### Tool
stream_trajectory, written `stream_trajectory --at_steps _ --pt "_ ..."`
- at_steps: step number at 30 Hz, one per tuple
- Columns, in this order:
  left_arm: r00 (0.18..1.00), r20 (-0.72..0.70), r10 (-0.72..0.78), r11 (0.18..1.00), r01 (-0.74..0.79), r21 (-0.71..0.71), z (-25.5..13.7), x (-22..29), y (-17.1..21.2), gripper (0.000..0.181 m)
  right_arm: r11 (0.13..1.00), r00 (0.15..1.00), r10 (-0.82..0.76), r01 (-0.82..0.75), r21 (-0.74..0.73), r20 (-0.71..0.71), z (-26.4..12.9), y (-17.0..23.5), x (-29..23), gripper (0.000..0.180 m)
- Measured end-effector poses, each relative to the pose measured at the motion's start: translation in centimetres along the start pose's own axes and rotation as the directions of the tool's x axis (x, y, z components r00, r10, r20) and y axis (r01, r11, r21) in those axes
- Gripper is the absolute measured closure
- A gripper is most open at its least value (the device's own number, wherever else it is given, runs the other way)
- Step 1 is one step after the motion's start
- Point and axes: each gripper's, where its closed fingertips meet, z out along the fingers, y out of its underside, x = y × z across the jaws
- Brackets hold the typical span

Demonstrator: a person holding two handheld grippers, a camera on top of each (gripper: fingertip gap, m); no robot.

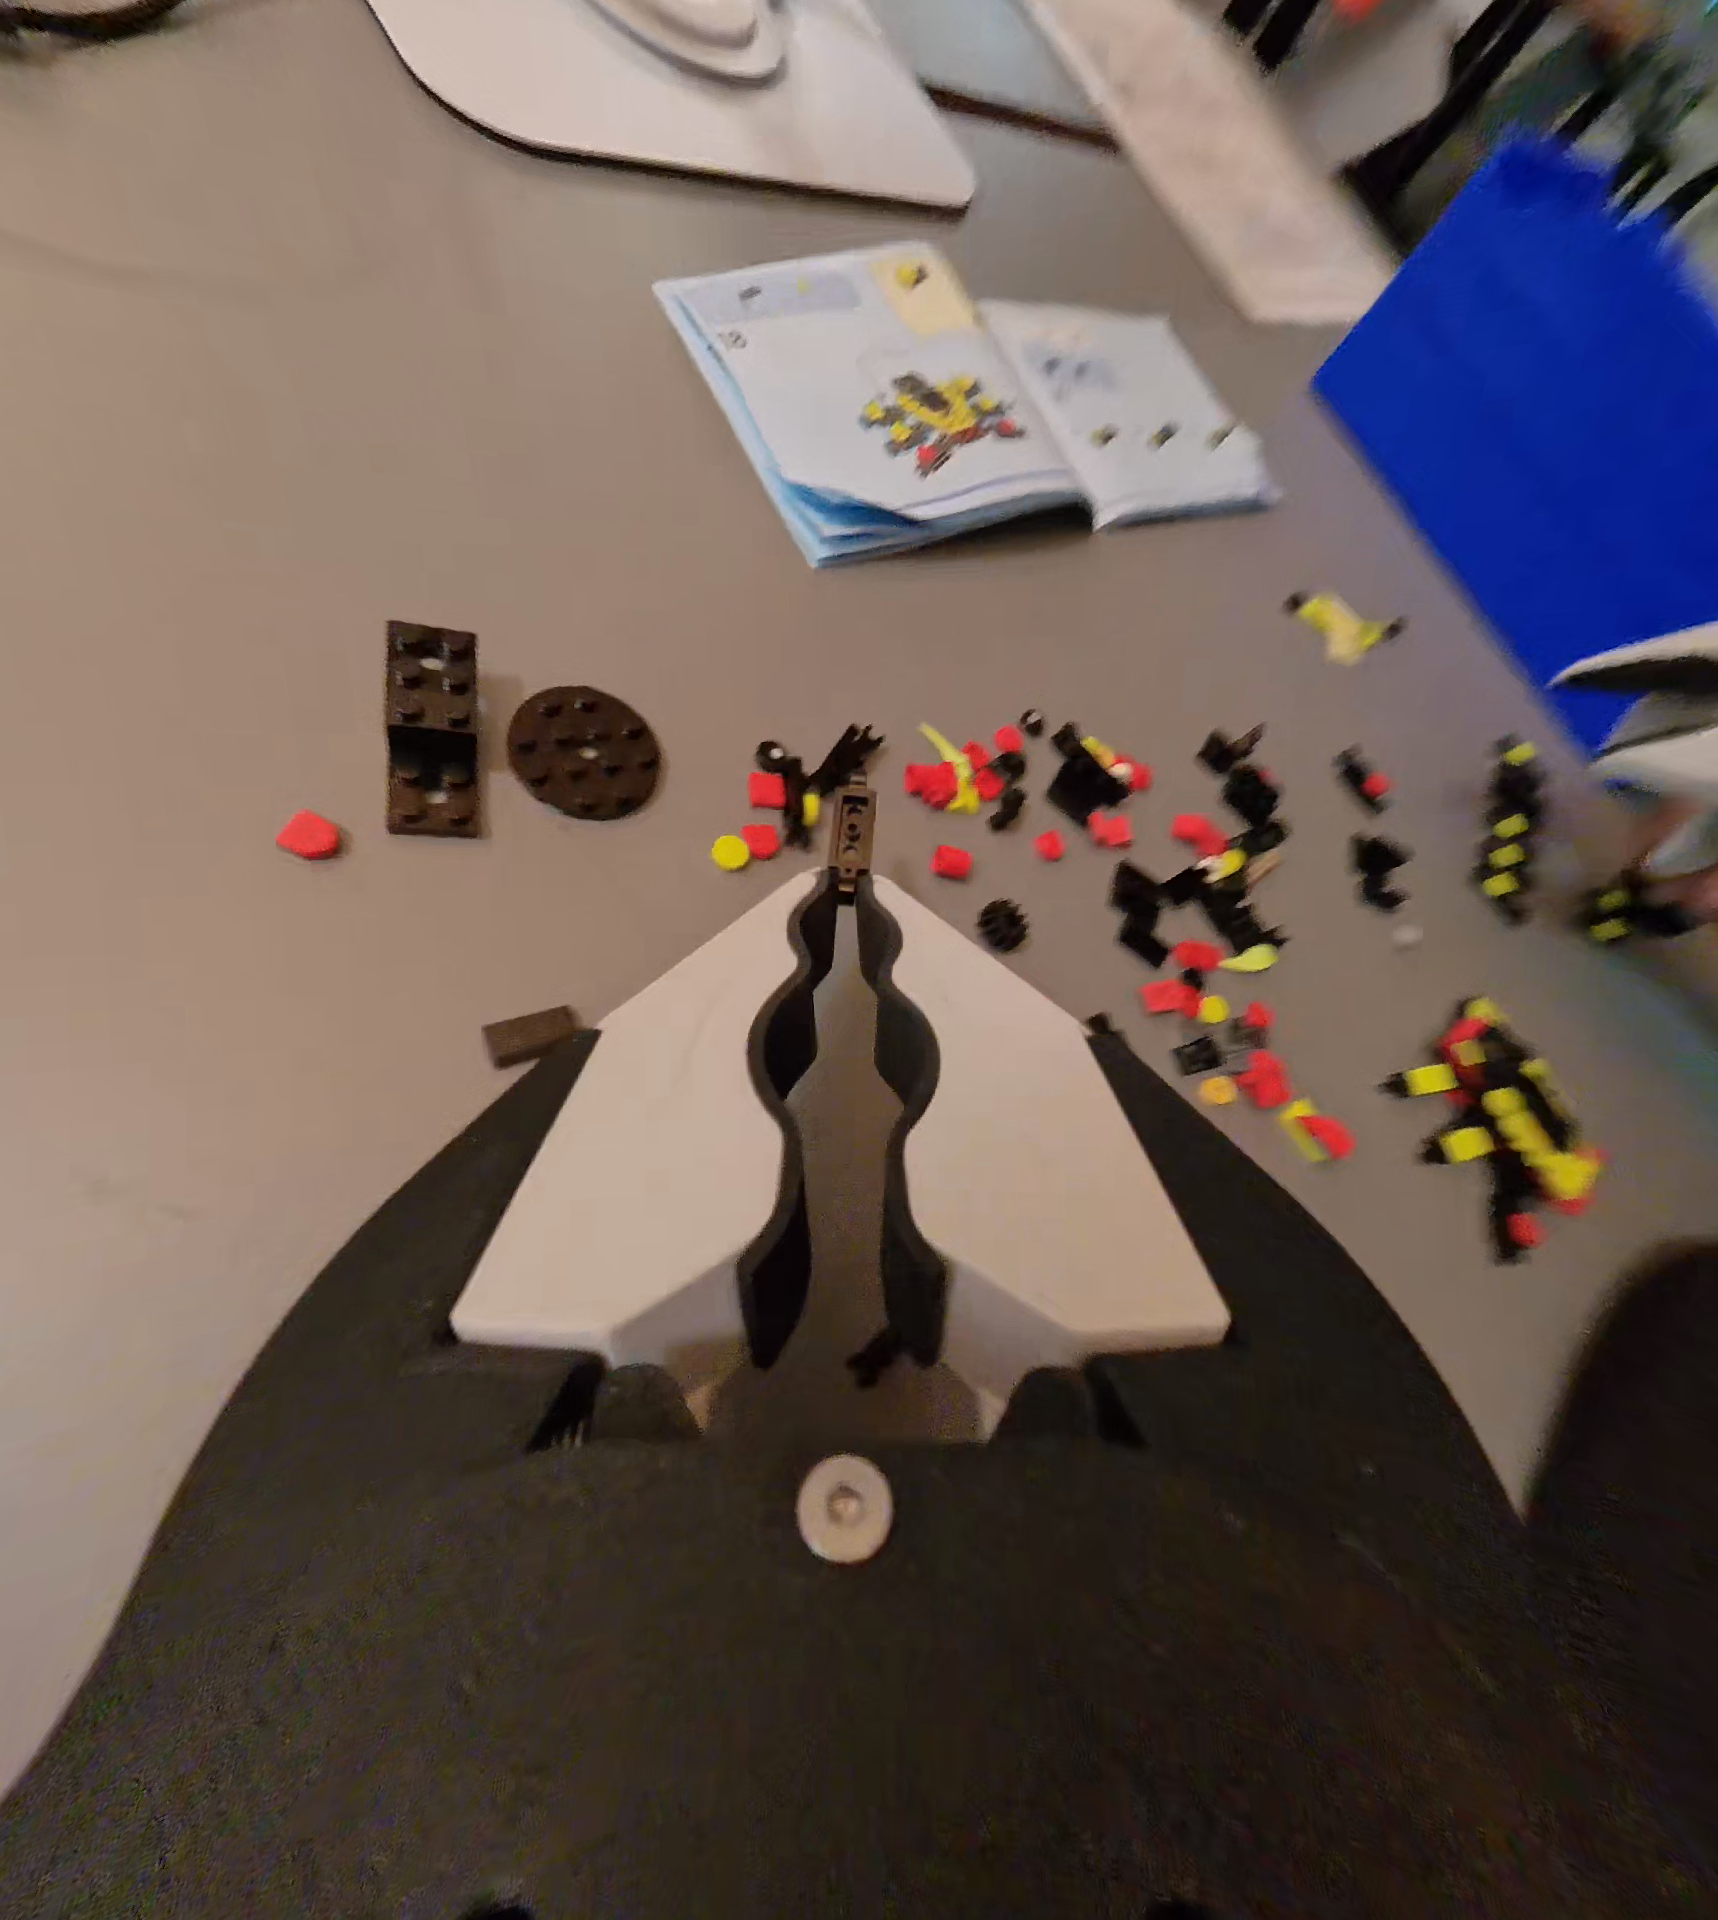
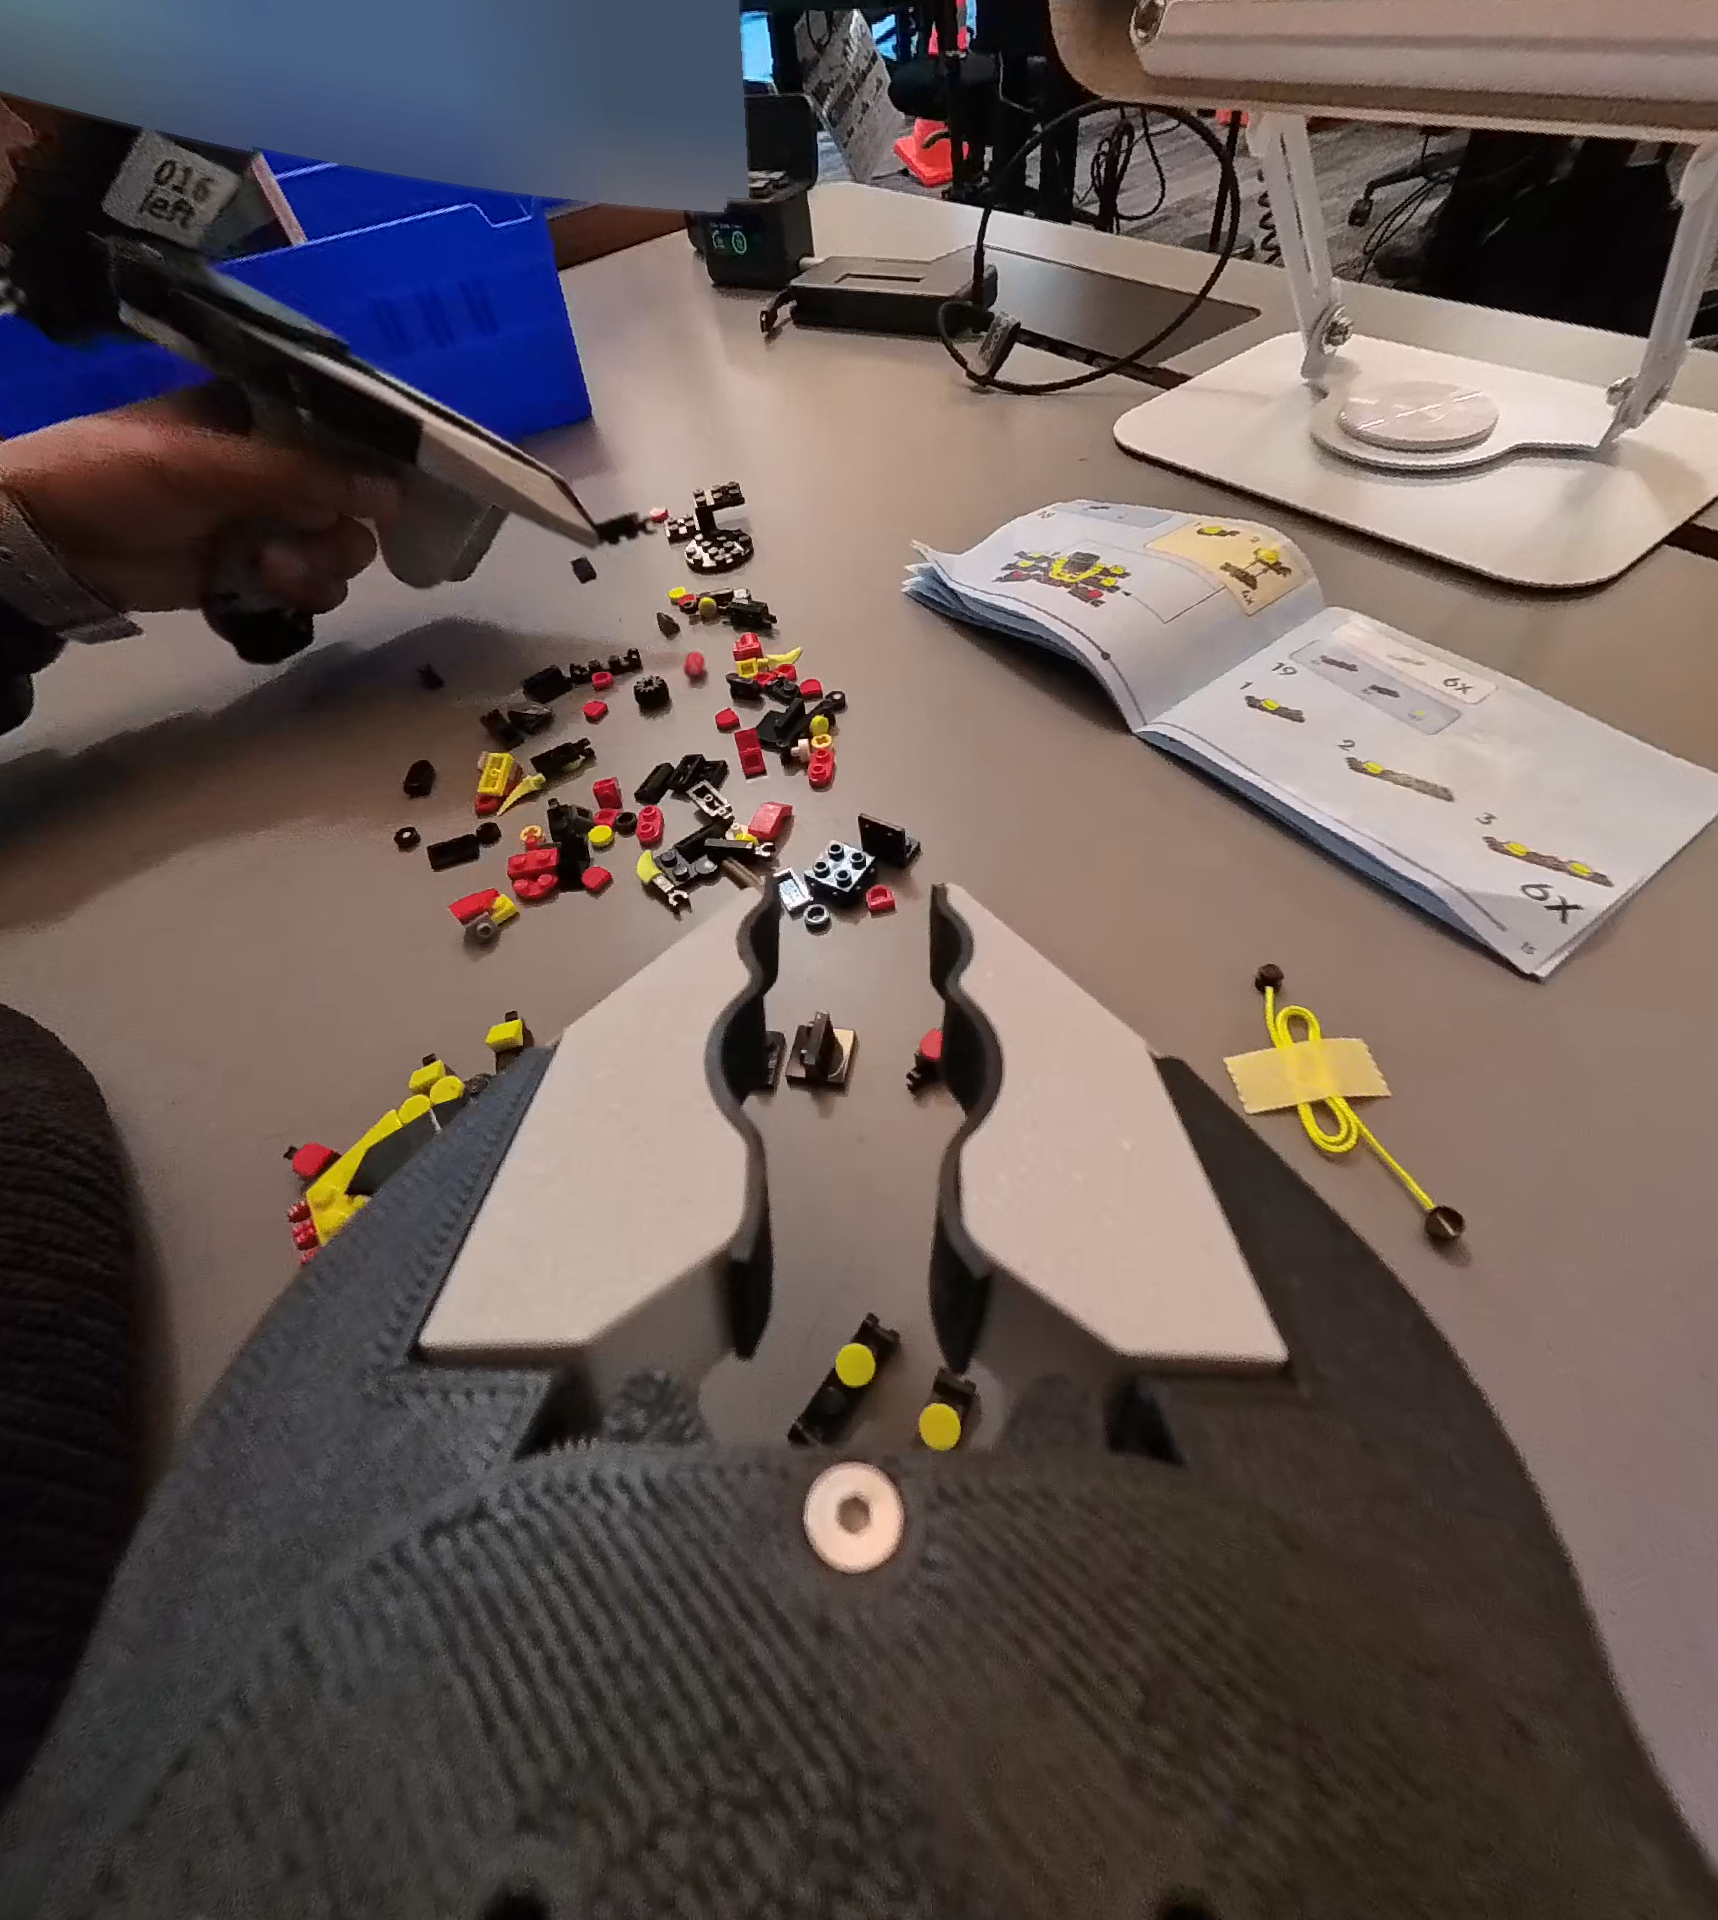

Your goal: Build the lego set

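Note:
My left gripper (image 1: 842, 881) is shut on a small black lego plate (image 1: 853, 831) and holds it above the table; the plate also shows in the right wrist view (image 2: 623, 528), next to a black bracket and round plate (image 2: 715, 535). Those lie left in the left wrist view, as the black bracket (image 1: 431, 727) and the round plate (image 1: 583, 753). Loose red, yellow and black pieces (image 2: 668, 769) are scattered mid-table. My right gripper (image 2: 850, 914) is open and empty over small black pieces (image 2: 819, 1049). A yellow-black partial build (image 1: 1499, 1117) lies at the right.
An open instruction booklet (image 2: 1302, 717) lies right of the pieces. A blue bin (image 2: 398, 301) stands at the back left, a white monitor stand (image 2: 1437, 457) at the back right. A yellow elastic cord (image 2: 1322, 1101) lies right of my right gripper. There is about 25 cm between the tips of the two grippers. The black bracket (image 1: 431, 727) sits 8 cm or so from the ends of my left fingers.

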Motion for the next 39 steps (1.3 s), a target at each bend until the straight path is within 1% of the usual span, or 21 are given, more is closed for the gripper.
stream_trajectory --at_steps 2,5,7,12,14,17,20,23,27,30,35,39 --pt "0.989 -0.098 -0.106 0.993 0.111 0.044 -0.3 0.8 -0.7 0.18 1.0 1.0 0.001 -0.001 0.002 -0.001 0.0 -0.1 0.0 0.153" --pt "0.945 -0.234 -0.228 0.964 0.253 0.083 -0.9 1.8 -1.6 0.18 1.0 1.0 0.001 -0.001 0.004 -0.003 -0.1 -0.2 0.0 0.153" --pt "0.931 -0.264 -0.254 0.954 0.286 0.089 -1.1 2.0 -1.8 0.18 1.0 1.0 0.004 -0.004 0.006 -0.001 -0.2 -0.2 -0.1 0.153" --pt "0.929 -0.265 -0.259 0.949 0.296 0.109 -1.6 1.8 -2.1 0.18 1.0 1.0 0.01 -0.01 0.01 0.006 -0.3 -0.4 -0.2 0.153" --pt "0.938 -0.239 -0.25 0.952 0.284 0.118 -1.8 1.3 -2.2 0.18 1.0 1.0 0.012 -0.012 0.011 0.008 -0.3 -0.4 -0.3 0.153" --pt "0.973 -0.12 -0.199 0.97 0.212 0.117 -2.2 -0.3 -1.8 0.18 1.0 1.0 0.016 -0.016 0.011 0.011 -0.3 -0.4 -0.3 0.153" --pt "0.992 0.022 -0.125 0.989 0.123 0.079 -2.5 -2.1 -1.0 0.18 1.0 1.0 0.019 -0.02 0.011 0.013 -0.3 -0.4 -0.3 0.153" --pt "0.992 0.104 -0.069 0.998 0.067 0.02 -2.5 -3.0 -0.1 0.18 1.0 1.0 0.024 -0.024 0.01 0.014 -0.3 -0.4 -0.3 0.153" --pt "0.99 0.137 -0.007 0.998 0.014 -0.054 -1.8 -3.0 0.9 0.179 1.0 0.999 0.03 -0.03 0.007 0.018 -0.3 -0.4 -0.3 0.153" --pt "0.985 0.171 0.024 0.997 -0.011 -0.077 -1.7 -3.3 1.2 0.18 0.999 0.999 0.033 -0.033 0.005 0.018 -0.3 -0.3 -0.3 0.153" --pt "0.988 0.157 -0.004 0.997 0.017 -0.082 -1.5 -3.4 1.4 0.179 0.999 0.999 0.039 -0.039 0.001 0.02 -0.3 -0.3 -0.3 0.153" --pt "0.988 0.153 0.004 0.996 0.011 -0.092 -1.3 -3.2 1.5 0.179 0.999 0.999 0.04 -0.04 -0.001 0.018 -0.3 -0.2 -0.3 0.153"
